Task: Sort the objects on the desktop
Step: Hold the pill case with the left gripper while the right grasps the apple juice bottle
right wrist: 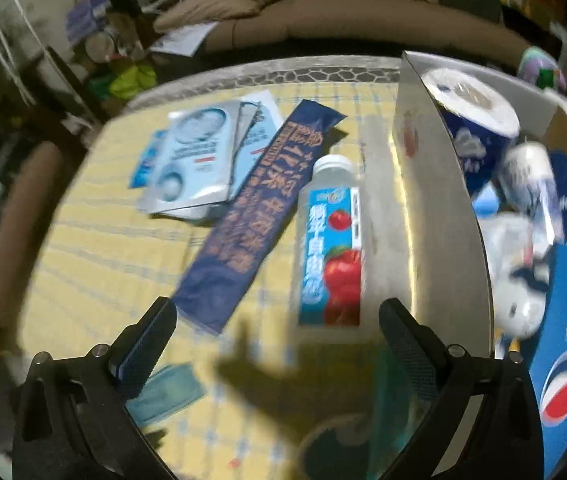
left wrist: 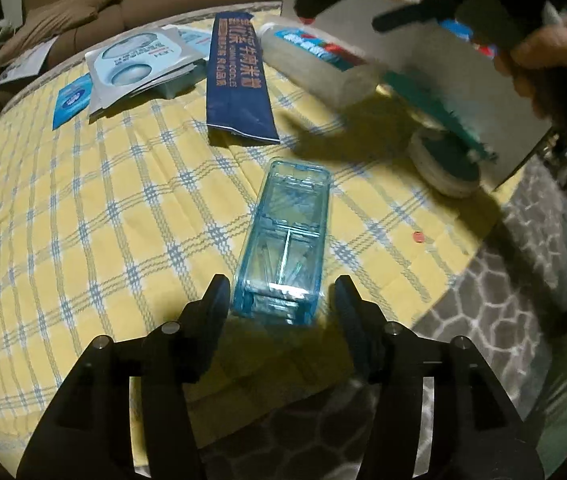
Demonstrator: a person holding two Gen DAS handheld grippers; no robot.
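A clear blue plastic box (left wrist: pixel 283 240) of swabs lies on the yellow checked tablecloth (left wrist: pixel 83 220). My left gripper (left wrist: pixel 281 300) is open, its fingers either side of the box's near end, not touching it. My right gripper (right wrist: pixel 277 340) is open and empty, above the cloth just short of a clear bottle with a red-and-blue label (right wrist: pixel 331 240), which lies beside a cardboard box's wall (right wrist: pixel 423 220). The bottle (left wrist: pixel 315 60) and the right gripper (left wrist: pixel 383 4) also show in the left wrist view.
A dark blue noodle packet (right wrist: pixel 255 216) and silver mask sachets (right wrist: pixel 191 160) lie at the back. A tape roll (left wrist: pixel 443 164) sits by the box. The box holds a tissue roll (right wrist: pixel 471 108), a can and a Pepsi carton (right wrist: pixel 563 360). A sofa stands behind.
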